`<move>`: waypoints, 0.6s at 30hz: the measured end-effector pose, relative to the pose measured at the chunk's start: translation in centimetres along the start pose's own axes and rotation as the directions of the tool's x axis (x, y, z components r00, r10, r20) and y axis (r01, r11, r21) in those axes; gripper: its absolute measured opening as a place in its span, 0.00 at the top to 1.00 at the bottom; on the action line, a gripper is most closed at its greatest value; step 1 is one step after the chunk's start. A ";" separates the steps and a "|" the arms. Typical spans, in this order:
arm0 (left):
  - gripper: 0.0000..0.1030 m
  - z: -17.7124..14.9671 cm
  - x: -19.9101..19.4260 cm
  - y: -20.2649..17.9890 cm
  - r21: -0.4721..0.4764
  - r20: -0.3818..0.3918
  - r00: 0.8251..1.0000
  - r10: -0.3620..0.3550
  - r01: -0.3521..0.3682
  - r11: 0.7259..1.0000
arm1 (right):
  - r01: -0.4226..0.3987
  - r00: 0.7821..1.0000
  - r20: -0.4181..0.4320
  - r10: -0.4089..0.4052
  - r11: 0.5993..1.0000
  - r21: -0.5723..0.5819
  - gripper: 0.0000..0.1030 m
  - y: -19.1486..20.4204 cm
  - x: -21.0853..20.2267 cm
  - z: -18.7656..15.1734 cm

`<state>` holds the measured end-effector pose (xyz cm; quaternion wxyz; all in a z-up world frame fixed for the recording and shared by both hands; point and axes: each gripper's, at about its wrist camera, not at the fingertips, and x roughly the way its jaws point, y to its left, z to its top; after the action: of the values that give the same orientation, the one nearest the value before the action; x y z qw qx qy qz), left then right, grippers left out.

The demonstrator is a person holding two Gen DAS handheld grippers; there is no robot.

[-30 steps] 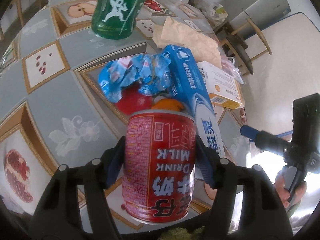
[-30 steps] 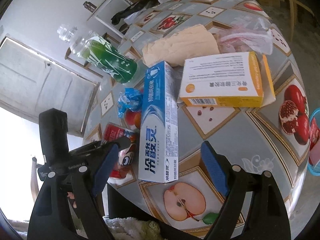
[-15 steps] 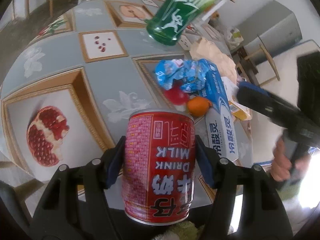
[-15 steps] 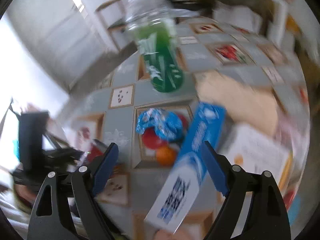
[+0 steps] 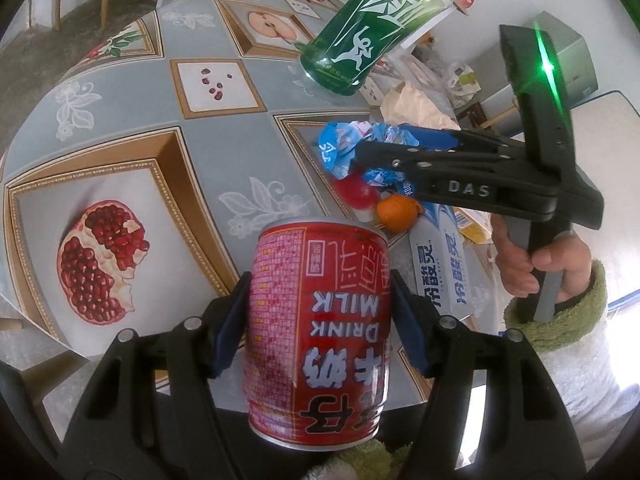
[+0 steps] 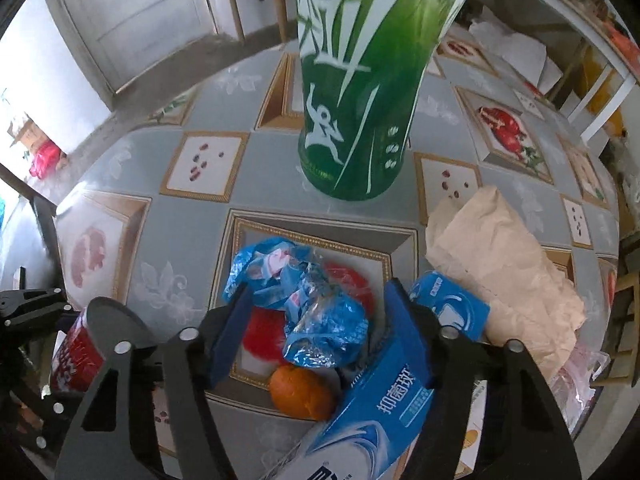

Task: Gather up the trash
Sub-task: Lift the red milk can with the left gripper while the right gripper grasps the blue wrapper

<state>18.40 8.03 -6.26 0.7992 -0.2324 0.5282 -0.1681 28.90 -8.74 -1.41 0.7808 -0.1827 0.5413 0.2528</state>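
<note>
L tool (image 5: pixel 320 312) is clamped on the red milk-drink can (image 5: pixel 320 332): both blue pads press its sides, can held upright-ish out over the bench (image 5: pixel 120 92) edge. So that hand is busy; next pick falls to the R tool (image 6: pixel 320 328).

R tool points steeply down at the crumpled blue wrapper (image 6: pixel 308 304), which sits directly under it, between the two pads. Jaws have just been closing, wrapper between them, but from the R wrist view I see a gap each side of the crumple; pads not pressing yet, so it counts as parted, nothing gripped.

Key relation: wrapper's long axis runs roughly upper-left to lower-right in the R wrist view, slantwise to the pad line. Its left lobe nears the left pad; its lower-right bulge sits nearer the middle. Closing should catch it w/o re-aiming, I'd judge.

Crowding: toothpaste box (image 6: pixel 384 412) lies just beside the right pad, appears to touch its outer side; its end passes under that finger. Small orange fruit (image 6: pixel 300 396) sits just below the wrapper, near the pads. Red patch under the wrapper is the cloth's printed fruit, prob. Green bottle (image 6: pixel 360 80) stands well behind, clear of the grab. Risk: right pad drags the box along.
</note>
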 end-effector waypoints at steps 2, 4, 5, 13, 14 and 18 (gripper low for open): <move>0.39 0.0 0.0 0.1 -0.001 0.000 1.000 -0.005 0.005 1.000 | -0.003 1.000 -0.020 0.003 1.000 0.008 0.46 0.0 0.5 -0.2; 0.39 0.0 0.0 0.3 -0.002 0.001 1.000 -0.009 0.009 1.000 | -0.007 0.999 -0.033 0.008 1.000 0.021 0.56 -0.1 0.8 -0.3; 0.39 0.0 0.0 0.3 -0.003 0.001 1.000 -0.011 0.011 1.000 | -0.011 0.999 -0.036 0.012 0.999 0.032 0.59 -0.2 1.0 -0.4; 0.39 -0.1 -0.2 0.5 -0.010 0.008 1.000 -0.005 0.006 1.000 | -0.037 0.999 0.009 0.037 0.994 0.107 0.72 -0.7 -0.2 -0.7; 0.39 -0.2 -0.2 0.5 -0.012 0.009 1.000 -0.005 0.005 1.000 | -0.041 0.999 0.017 0.039 0.992 0.117 0.72 -0.7 -0.4 -0.8; 0.39 -0.2 -0.5 0.5 -0.016 0.019 1.000 -0.002 0.002 1.000 | -0.058 0.997 0.054 0.050 0.986 0.158 0.75 -1.1 -1.7 -1.1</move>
<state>17.98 8.68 -6.22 0.8021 -0.2410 0.5217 -0.1624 28.23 -10.59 -0.24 0.7992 -0.0987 0.5447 0.2343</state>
